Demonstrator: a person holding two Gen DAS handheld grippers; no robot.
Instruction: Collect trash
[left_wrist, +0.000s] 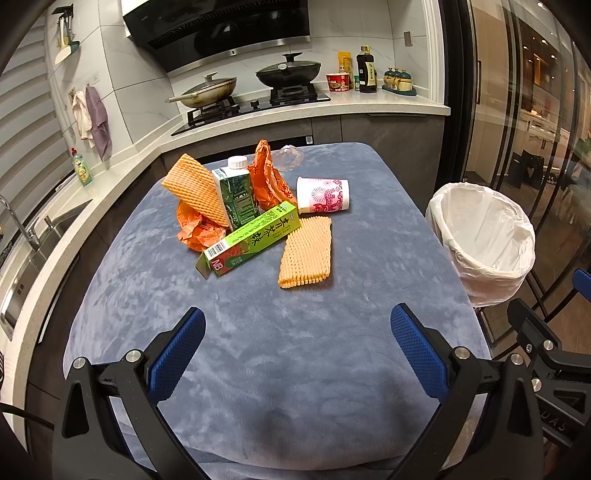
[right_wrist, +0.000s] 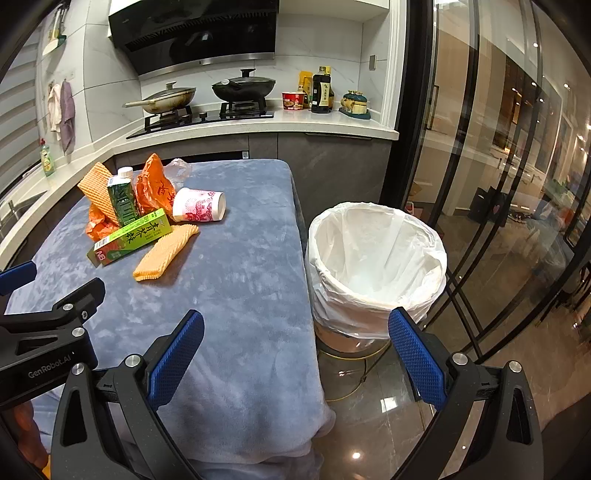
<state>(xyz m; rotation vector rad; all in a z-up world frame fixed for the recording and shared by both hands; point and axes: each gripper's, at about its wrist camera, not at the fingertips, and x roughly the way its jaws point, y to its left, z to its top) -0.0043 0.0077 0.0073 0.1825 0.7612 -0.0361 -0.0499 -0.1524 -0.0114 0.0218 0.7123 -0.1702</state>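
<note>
Here, a table draped in a blue-grey plush cloth fills a kitchen, with a bin lined with a white bag standing just beside its right edge. Both tongs hover over the near end of the table, each spread wide and gripping nothing: the left gripper over the cloth, the right gripper over the table's right edge, near the bin. The trash sits clustered at the far left of the table. A long green box lies flat, touching an upright green carton with a white cap. A pink-patterned cup lies on its side. One orange foam net lies flat beside the box, another leans against the carton. Crumpled orange bags lie behind and beneath them.
</note>
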